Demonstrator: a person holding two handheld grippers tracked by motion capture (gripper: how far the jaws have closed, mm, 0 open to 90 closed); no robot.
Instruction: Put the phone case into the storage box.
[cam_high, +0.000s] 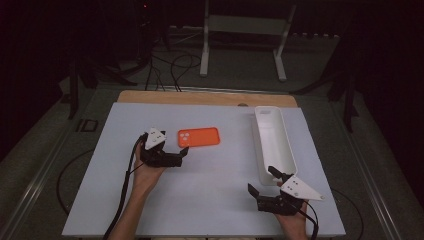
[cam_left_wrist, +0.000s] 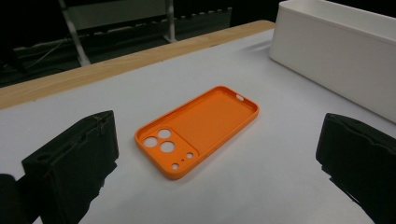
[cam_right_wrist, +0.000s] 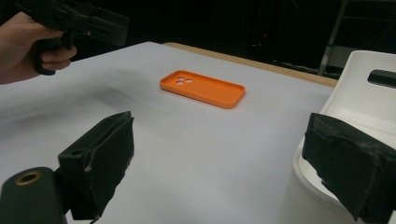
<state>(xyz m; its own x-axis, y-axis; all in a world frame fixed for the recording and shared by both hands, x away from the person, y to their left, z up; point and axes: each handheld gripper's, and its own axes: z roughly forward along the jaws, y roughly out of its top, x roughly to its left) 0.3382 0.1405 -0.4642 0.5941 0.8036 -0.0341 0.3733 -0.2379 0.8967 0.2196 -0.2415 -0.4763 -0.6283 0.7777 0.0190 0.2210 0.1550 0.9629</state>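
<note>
An orange phone case (cam_high: 198, 136) (cam_left_wrist: 198, 130) (cam_right_wrist: 203, 88) lies flat on the white table, inner side up, with its camera holes at its left end in the high view. My left gripper (cam_high: 182, 155) (cam_left_wrist: 215, 161) stands open just left of the case, its jaws spread wide and pointing at it without touching it. That same gripper (cam_right_wrist: 79, 18) and its hand appear at the top left of the right gripper view. My right gripper (cam_high: 262, 181) (cam_right_wrist: 224, 163) is open near the table's front right, with nothing between its jaws. One of its jaws is at the near end of a white tray.
The long white tray (cam_high: 260, 145) (cam_left_wrist: 336, 56) (cam_right_wrist: 355, 79) runs front to back along the table's right side and looks empty. The white table top (cam_high: 210, 200) has a wooden strip (cam_high: 200, 97) at its far edge. Beyond it stand a metal frame and floor cables.
</note>
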